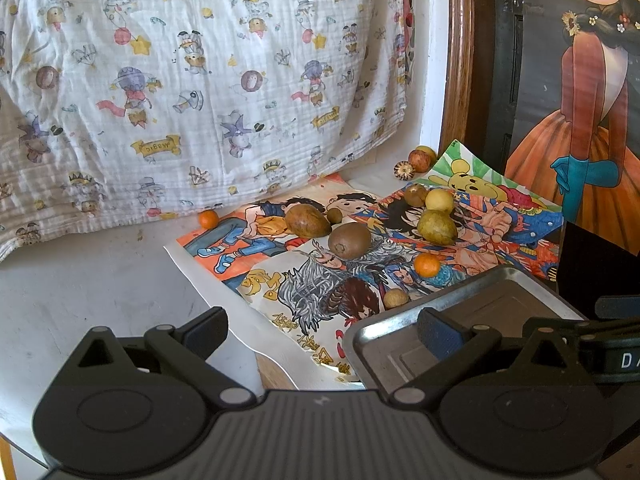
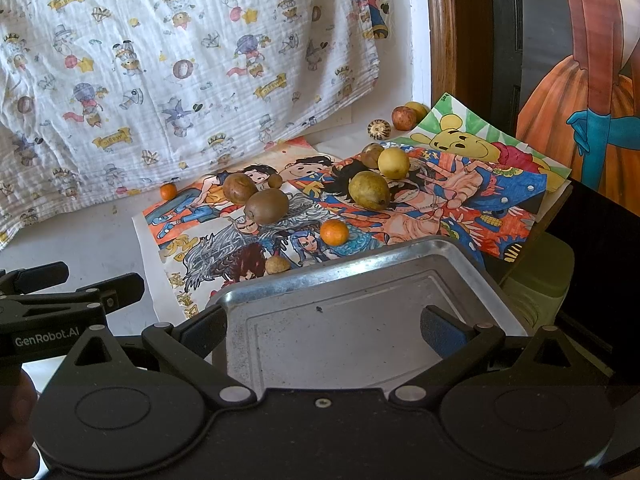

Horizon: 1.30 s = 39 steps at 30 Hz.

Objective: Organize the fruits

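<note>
The tray (image 2: 360, 276) is dull, scuffed metal; the drawings (image 2: 460, 200) are matt paper; the sheet (image 2: 160, 60) is crinkled cloth; each tool (image 2: 322, 328) looks like matt black plastic; the frame (image 1: 460, 60) is glossy wood.

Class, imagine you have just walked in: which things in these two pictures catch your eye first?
Brightly coloured cartoon drawings cover the table, with brown, green, yellow and orange fruits scattered on them. Nearest the cameras sits an empty silver metal tray, and a white cartoon-print cloth hangs behind.

Open left tongs (image 1: 322, 330) face fruits (image 1: 349, 240) beyond tray (image 1: 404, 316).
</note>
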Tool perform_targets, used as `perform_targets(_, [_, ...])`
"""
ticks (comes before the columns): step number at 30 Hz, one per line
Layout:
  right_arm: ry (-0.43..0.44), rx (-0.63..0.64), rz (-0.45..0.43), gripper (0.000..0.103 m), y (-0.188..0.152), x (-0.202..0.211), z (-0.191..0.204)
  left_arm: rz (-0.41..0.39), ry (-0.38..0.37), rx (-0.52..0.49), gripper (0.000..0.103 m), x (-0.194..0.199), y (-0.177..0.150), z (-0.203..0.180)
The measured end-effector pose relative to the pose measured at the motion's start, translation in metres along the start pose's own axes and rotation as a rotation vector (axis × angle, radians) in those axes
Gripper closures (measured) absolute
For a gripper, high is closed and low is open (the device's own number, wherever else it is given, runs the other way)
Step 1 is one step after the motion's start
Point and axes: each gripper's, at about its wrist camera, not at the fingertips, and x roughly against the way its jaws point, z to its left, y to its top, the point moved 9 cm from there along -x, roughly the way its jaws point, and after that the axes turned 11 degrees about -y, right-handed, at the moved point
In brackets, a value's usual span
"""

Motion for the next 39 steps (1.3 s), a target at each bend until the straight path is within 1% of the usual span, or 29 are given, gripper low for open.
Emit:
perform_targets(31, [-0.002, 0.0, 0.0, 0.0, 0.001, 0.0, -0.001, -0.001, 0.001, 0.004, 0.0, -0.002, 0.002, 0.002])
perform_targets(39, [-0.007, -0.014, 0.004, 0.0, 0.0, -0.009, -0.003, 0.019, 0.002, 0.033, 0.0, -0.011, -0.002, 0.008])
